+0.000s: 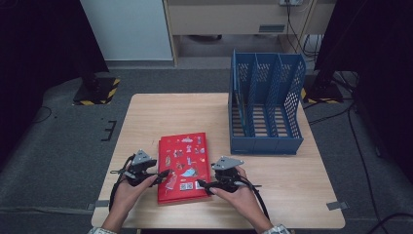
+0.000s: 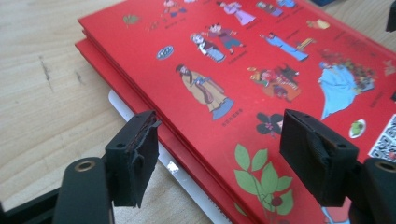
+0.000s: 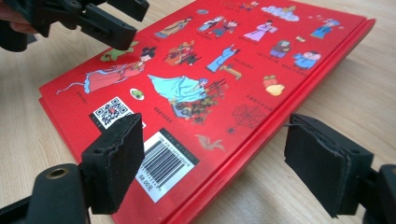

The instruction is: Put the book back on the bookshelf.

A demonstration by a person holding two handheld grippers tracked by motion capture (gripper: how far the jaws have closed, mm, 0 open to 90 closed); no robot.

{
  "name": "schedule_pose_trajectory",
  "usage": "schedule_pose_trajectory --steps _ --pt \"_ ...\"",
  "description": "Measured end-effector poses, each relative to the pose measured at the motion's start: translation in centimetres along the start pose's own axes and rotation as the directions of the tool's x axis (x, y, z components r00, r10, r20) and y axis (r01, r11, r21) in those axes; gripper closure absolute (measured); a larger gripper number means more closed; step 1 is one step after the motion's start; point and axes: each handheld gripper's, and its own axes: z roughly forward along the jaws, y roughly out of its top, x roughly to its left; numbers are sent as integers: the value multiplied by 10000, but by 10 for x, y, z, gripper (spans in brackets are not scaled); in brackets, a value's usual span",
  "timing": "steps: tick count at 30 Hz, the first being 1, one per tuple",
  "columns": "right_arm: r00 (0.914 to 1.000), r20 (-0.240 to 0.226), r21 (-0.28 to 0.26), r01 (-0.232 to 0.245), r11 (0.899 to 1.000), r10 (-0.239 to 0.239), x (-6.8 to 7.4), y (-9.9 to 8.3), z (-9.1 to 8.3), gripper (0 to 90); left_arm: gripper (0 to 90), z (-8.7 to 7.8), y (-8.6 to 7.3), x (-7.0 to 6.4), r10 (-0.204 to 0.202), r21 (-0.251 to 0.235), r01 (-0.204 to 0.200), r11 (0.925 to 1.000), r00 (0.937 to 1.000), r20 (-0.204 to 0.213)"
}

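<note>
Clearly closing in on the red book [image 1: 183, 167], lying flat at the near middle of the wooden table [image 1: 160, 109], back cover up with its cartoon figures, QR code and barcode [image 3: 163, 163] showing. Judging by the pose, setting up a two-sided pickup: left gripper [image 1: 157, 176] hovering at the book's near left corner, jaws spread wide, one pad off the edge over bare wood and the other above the cover; right gripper [image 1: 204, 185] hovering at the near right corner, jaws likewise wide, straddling the red edge near the barcode. Gripping nothing yet on either side. Showing, in the left gripper view, a second red board and a thin white layer [image 2: 135, 122] peeking out beneath the top cover, so possibly a boxed or stacked set rather than a single volume; hard telling which. Calling next, probably, for lowering each jaw pair to bracket the full thickness at the edge, then squeezing evenly, taking care not to catch the top cover alone. Standing empty at the far right of the table, well apart from the book: a blue slotted file rack [image 1: 265, 105], a likely destination. Sitting on grey carpet [image 1: 58, 146], with dark curtains at both sides, hazard-striped stand bases, trailing cables, and pale cabinets behind.
</note>
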Motion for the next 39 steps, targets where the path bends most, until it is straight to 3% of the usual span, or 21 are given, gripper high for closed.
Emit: schedule_pose_trajectory --steps 8,16,39 --pt "9999 -120 338 -39 9994 43 3 -4 7 189 273 7 -2 -3 -254 19 254 9997 9985 484" --pt "9997 -203 521 -134 9986 145 6 -7 10 170 252 10 -1 -5 -163 -41 165 9999 9988 471" --pt "9987 -37 523 -508 9973 511 19 -24 -15 196 256 15 5 -20 727 57 -735 9973 9933 898"
